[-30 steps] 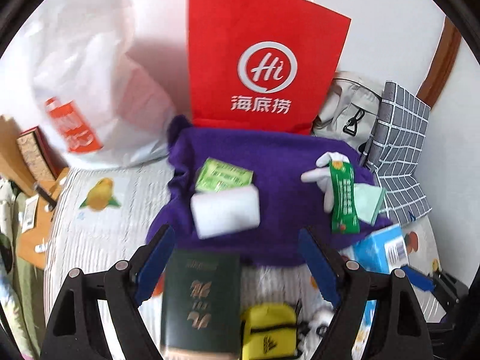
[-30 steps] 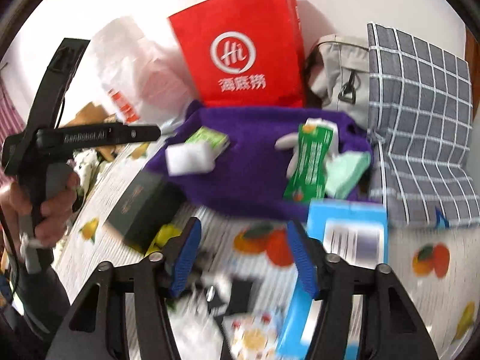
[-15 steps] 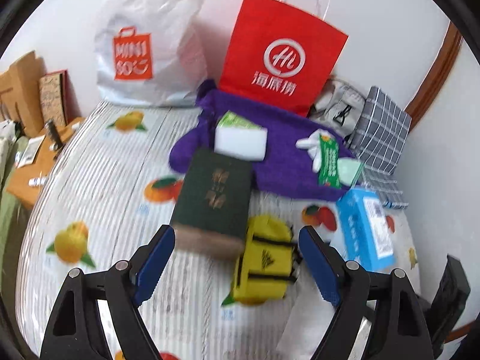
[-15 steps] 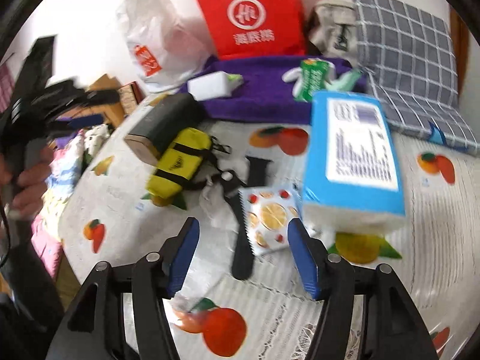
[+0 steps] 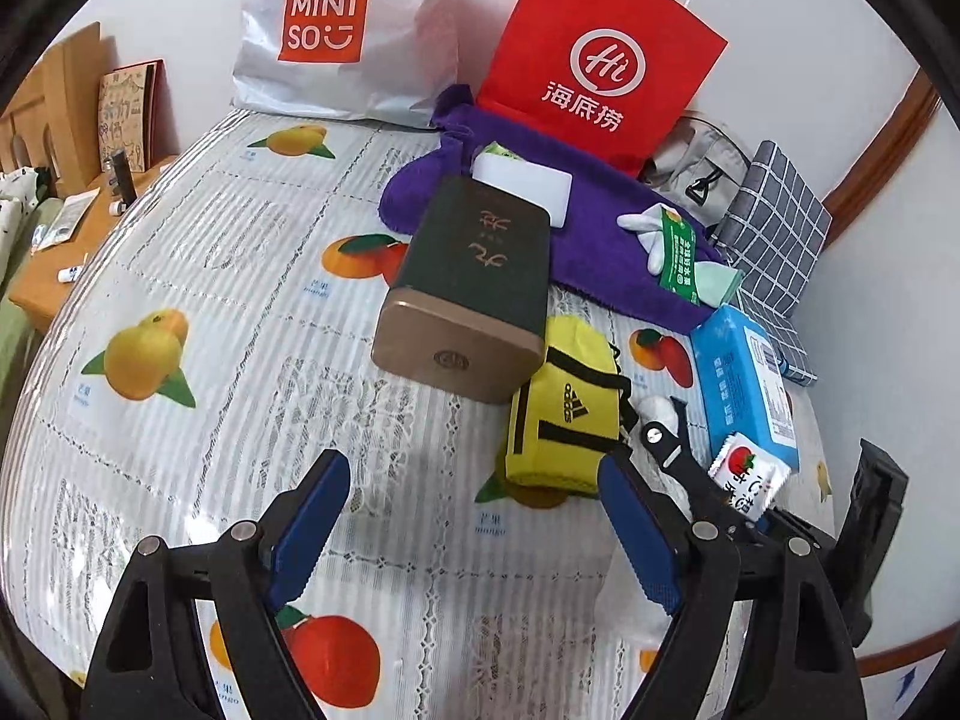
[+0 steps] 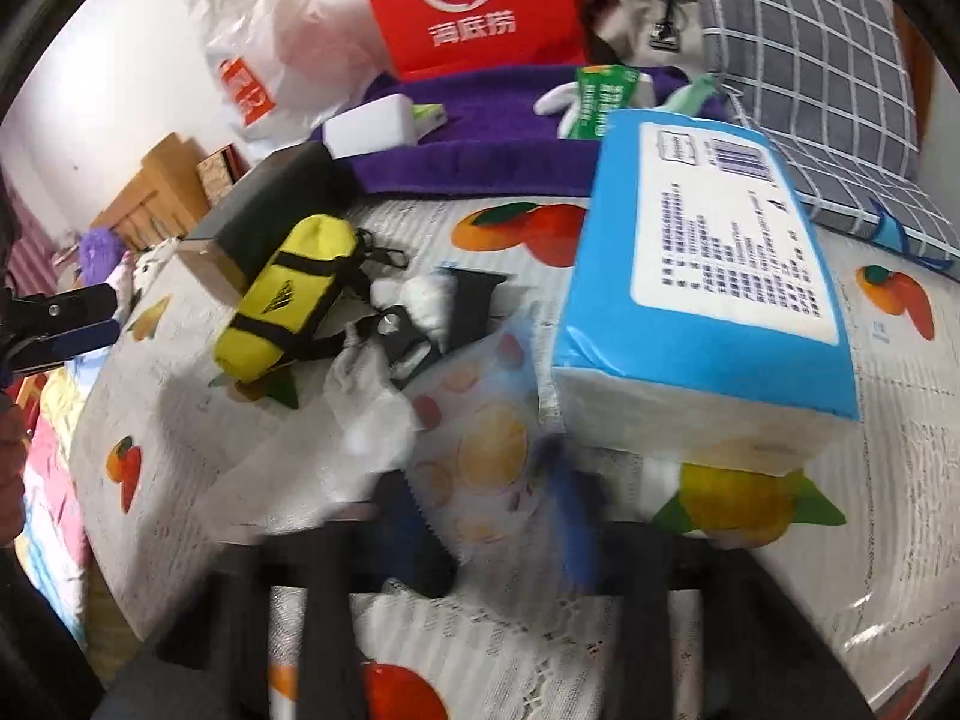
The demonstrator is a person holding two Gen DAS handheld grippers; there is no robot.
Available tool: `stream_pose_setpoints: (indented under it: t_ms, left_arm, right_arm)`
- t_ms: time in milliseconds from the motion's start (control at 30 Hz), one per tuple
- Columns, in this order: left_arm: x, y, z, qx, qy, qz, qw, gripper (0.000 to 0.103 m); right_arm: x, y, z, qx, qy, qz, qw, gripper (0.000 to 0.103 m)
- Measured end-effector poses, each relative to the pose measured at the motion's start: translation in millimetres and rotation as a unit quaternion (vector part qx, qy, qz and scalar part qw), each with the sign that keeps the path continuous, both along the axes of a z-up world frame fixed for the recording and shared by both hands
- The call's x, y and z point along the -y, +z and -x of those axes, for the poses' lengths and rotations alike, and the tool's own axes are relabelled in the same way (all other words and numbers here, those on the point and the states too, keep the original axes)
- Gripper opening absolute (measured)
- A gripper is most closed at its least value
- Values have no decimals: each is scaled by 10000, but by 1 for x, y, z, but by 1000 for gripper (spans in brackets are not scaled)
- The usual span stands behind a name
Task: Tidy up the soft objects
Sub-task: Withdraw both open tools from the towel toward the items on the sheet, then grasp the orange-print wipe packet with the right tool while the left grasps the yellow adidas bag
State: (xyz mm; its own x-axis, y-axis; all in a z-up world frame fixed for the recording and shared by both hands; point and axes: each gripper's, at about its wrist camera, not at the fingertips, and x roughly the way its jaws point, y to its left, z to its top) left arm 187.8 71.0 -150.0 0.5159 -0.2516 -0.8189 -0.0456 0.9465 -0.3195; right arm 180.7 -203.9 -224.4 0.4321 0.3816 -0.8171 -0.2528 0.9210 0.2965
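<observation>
My right gripper [image 6: 486, 510] is closing on the fruit-print sachet [image 6: 480, 420], near the blue tissue pack [image 6: 708, 276]. Its slick film may slip out, or the pads snag the tablecloth [image 5: 240, 312]. My left gripper [image 5: 474, 516] hangs open, empty.

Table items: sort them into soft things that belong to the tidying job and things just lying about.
Belongs to the job:
- purple towel
- yellow pouch
- blue tissue pack
- fruit-print sachet, between the closing right gripper fingers
- white glove

Lying about:
- dark green box
- red paper bag
- Miniso bag
- checked fabric
</observation>
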Motion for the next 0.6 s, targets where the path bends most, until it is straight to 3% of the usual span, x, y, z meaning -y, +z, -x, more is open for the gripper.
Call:
stream_pose_setpoints:
  t_ms: [267, 600]
  left_arm:
    - [12, -3, 9, -52, -56, -108, 9999, 84]
    - [31, -22, 11, -298, -128, -322, 9990, 84]
  right_arm:
    - [21, 12, 25, 101, -162, -139, 9997, 11]
    - [59, 5, 61, -16, -345, -59, 9994, 8]
